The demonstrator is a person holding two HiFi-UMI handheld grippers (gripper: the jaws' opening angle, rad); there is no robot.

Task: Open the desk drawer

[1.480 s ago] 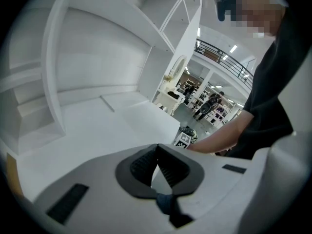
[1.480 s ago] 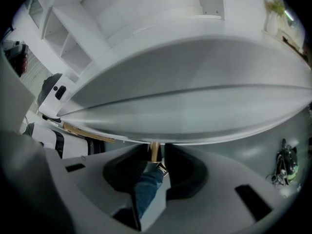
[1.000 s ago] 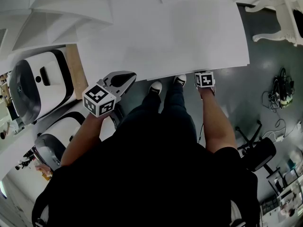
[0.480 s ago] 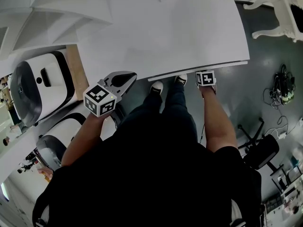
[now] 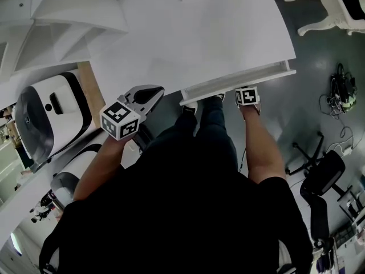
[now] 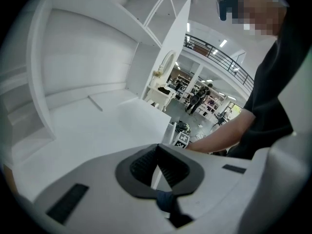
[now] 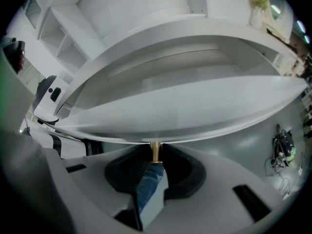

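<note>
Clamps the brass knob [image 7: 155, 151] of the desk drawer [image 5: 236, 80] between the pads of the right tool [image 7: 155, 163], jaws drawn in to about half their spread and pressed on the knob's stem. Points that right tool [image 5: 246, 96] steeply down, just against the drawer's front panel [image 7: 185, 111].

Shows the drawer slid part-way out from under the near edge of the white tabletop [image 5: 188, 33], with a narrow strip of its inside open to view.

Holds the left tool [image 5: 149, 94] near the tabletop's near-left corner, apart from the drawer and tilted downward. Keeps nothing in it: pad tips [image 6: 157, 152] meet, with only a small wedge of gap behind them.

Off to the right on the grey floor [image 5: 285, 130]: a black office chair [image 5: 322, 178] and a tangle of cables [image 5: 341, 93].
</note>
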